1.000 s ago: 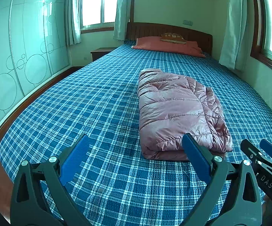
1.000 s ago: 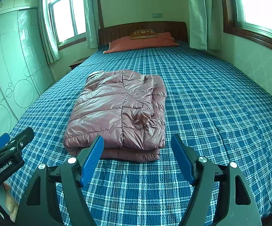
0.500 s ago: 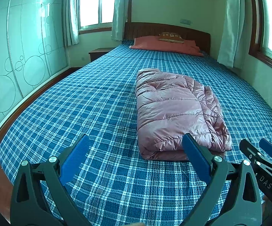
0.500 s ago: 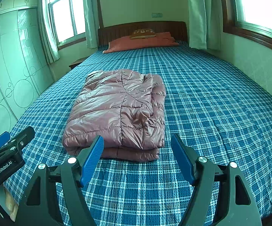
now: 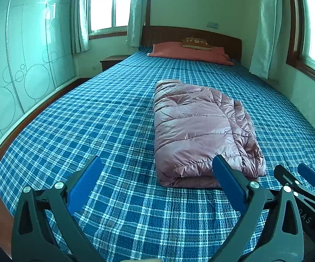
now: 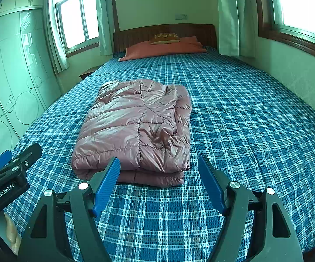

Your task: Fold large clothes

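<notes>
A pink quilted puffer jacket [image 5: 199, 128] lies folded into a thick rectangle on the blue plaid bed [image 5: 105, 135]; it also shows in the right wrist view [image 6: 135, 128]. My left gripper [image 5: 157, 174] is open and empty, held above the bed just short of the jacket's near edge and to its left. My right gripper [image 6: 158, 172] is open and empty, hovering in front of the jacket's near edge. Each gripper shows at the edge of the other's view: the right one [image 5: 303, 181] and the left one [image 6: 11, 163].
A red pillow [image 5: 190, 52] and a small brown cushion [image 5: 195, 42] lie at the wooden headboard. A wardrobe with circle patterns [image 5: 26, 65] stands left, a nightstand [image 5: 111, 61] by it. A wall with a window [image 6: 297, 6] runs along the right.
Both grippers stay open and nearly still; the left wrist view has drifted slightly, so the jacket sits a little higher and further left in it.
</notes>
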Available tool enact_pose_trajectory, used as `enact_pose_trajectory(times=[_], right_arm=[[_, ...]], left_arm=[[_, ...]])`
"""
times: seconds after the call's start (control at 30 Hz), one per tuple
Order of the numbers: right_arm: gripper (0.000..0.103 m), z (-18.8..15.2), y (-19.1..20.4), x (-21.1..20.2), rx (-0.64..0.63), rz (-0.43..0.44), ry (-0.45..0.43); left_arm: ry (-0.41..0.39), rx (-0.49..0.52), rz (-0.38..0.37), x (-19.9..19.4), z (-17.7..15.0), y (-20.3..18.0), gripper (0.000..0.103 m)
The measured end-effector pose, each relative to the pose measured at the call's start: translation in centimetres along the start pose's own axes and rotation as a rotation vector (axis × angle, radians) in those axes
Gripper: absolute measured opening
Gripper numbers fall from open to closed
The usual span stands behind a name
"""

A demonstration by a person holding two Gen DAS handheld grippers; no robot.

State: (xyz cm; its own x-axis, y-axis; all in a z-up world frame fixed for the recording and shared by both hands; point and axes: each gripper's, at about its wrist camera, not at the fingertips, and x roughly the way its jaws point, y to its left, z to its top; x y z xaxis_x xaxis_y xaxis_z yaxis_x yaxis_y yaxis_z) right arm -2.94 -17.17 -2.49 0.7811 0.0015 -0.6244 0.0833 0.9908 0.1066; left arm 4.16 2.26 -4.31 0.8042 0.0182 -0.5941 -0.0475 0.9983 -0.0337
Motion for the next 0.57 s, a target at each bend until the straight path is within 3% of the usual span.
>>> enact_pose_trajectory(times=[0.4,0.57], right_arm=[[0.073,-0.2,-0.4,1.3,0.003,0.002,0.021],[0.073,-0.3,-1.5,2.7,0.016,-0.006,0.041]], left_arm=[[0.033,-0.016,0.01,2.0,-0.3,0.4,0.101],[0.072,0.003,0.023,4.8,-0.3,1.7,0.101]])
